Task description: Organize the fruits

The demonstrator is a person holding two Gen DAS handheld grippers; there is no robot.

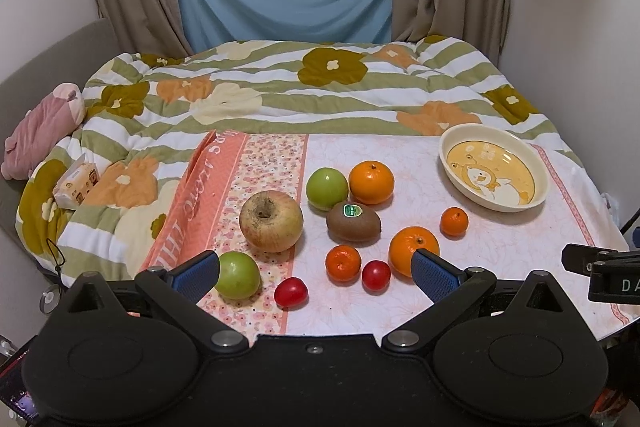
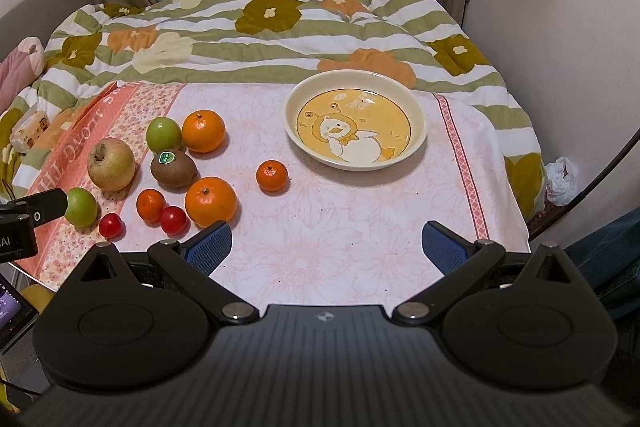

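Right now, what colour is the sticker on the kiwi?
Green, on the brown kiwi; the right wrist view shows it best.

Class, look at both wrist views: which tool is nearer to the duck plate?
Right. The right tool hangs open just before the duck plate, facing it. The left tool hangs open over the fruit cluster, with the plate far off to its right.
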